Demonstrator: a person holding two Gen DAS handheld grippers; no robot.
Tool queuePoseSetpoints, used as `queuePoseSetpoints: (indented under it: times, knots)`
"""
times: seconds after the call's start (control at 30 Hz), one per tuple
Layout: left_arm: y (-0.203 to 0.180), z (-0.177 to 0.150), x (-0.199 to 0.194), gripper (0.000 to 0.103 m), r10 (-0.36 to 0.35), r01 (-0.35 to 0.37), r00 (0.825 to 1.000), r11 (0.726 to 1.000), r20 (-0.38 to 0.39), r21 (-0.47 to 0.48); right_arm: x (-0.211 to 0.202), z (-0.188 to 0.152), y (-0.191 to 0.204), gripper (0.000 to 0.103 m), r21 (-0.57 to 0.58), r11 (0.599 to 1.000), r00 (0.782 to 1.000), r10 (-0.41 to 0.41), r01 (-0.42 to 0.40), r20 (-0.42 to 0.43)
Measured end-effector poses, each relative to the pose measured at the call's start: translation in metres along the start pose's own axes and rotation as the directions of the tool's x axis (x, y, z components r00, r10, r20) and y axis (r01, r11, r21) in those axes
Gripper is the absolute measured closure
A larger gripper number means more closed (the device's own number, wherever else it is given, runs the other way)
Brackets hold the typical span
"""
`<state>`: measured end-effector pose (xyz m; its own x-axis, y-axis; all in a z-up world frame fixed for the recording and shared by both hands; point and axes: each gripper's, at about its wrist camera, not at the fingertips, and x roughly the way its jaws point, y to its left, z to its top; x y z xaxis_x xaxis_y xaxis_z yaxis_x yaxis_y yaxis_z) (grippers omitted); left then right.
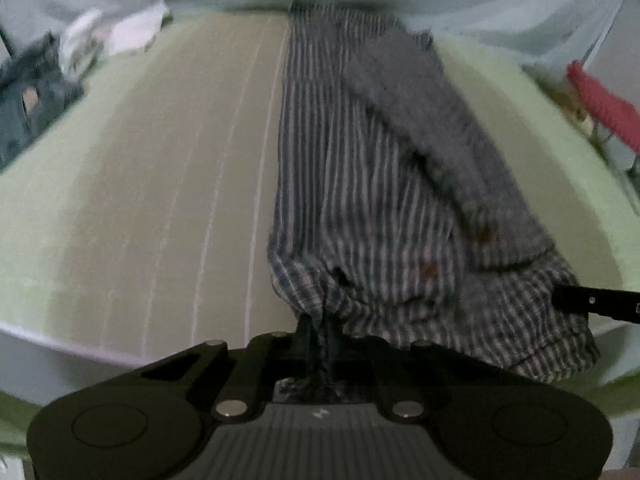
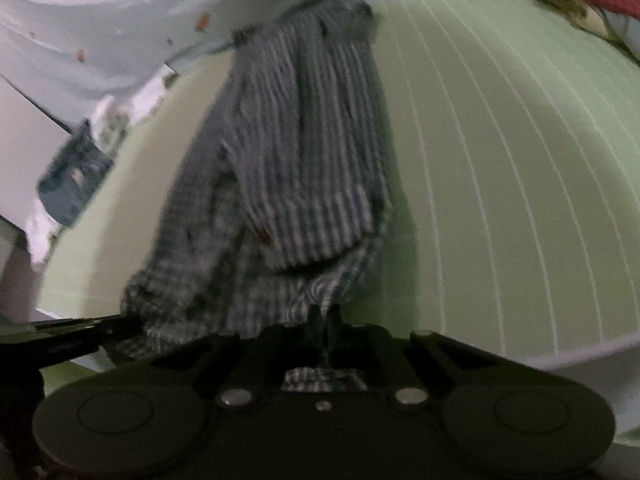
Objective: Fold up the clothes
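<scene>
1. Blue-and-white striped button shirt (image 1: 360,184) lies lengthwise on a pale green cloth-covered surface with thin white lines (image 1: 160,160), partly folded; one sleeve is laid diagonally over the body, and the near hem is bunched and lifted.
2. Left gripper (image 1: 320,336) is clenched on the hem's left corner; fabric is pinched between the black fingers and pokes out behind them.
3. Right gripper (image 2: 324,328) is clamped on the hem's right corner, with a tuft of checked cloth showing behind the jaws.
4. Both tools tilt steeply down toward the surface, at the near edge, side by side with the hem stretched between them.
5. Left view only: white crumpled garment (image 1: 120,32) at the far left corner; the right gripper's finger enters at the right edge.
6. Right view only: the left gripper's finger enters low at left.
7. Both views: blue denim garment (image 1: 28,100) at the left edge, red knitted item (image 1: 604,104) at the right, pale curtain-like fabric (image 2: 100,20) behind. Motion blur throughout.
</scene>
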<state>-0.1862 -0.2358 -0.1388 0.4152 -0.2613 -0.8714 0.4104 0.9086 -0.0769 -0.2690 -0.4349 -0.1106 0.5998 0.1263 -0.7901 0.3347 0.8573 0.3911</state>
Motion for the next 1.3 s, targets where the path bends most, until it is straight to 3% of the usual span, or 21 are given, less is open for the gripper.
queuePoseSetpoints:
  times: [0.23,0.5,0.83,1.0,1.3]
  knots:
    - [0.006,0.042,-0.018,0.098,-0.004,0.012,0.993,0.997,0.118,-0.071,-0.014,0.038,0.001,0.101,0.04,0.997,0.994,0.064,-0.067,0.09]
    - [0.013,0.087,-0.011,0.1,-0.028,0.051,0.983,0.991,0.181,-0.126,-0.003,0.077,-0.003,0.1,0.085,0.993,0.989,0.076,-0.087,0.129]
    - [0.03,0.14,0.015,0.101,-0.041,0.087,0.979,0.97,0.2,-0.227,0.026,0.129,-0.019,0.1,0.196,0.973,0.987,0.101,-0.125,0.125]
    - [0.03,0.172,0.039,0.101,-0.04,0.085,0.98,0.969,0.195,-0.23,0.055,0.16,-0.028,0.1,0.252,0.96,0.99,0.101,-0.122,0.097]
    - [0.025,0.242,0.115,0.101,-0.068,0.093,0.992,0.965,0.111,-0.244,0.116,0.2,-0.056,0.099,0.395,0.917,0.998,0.056,-0.062,0.027]
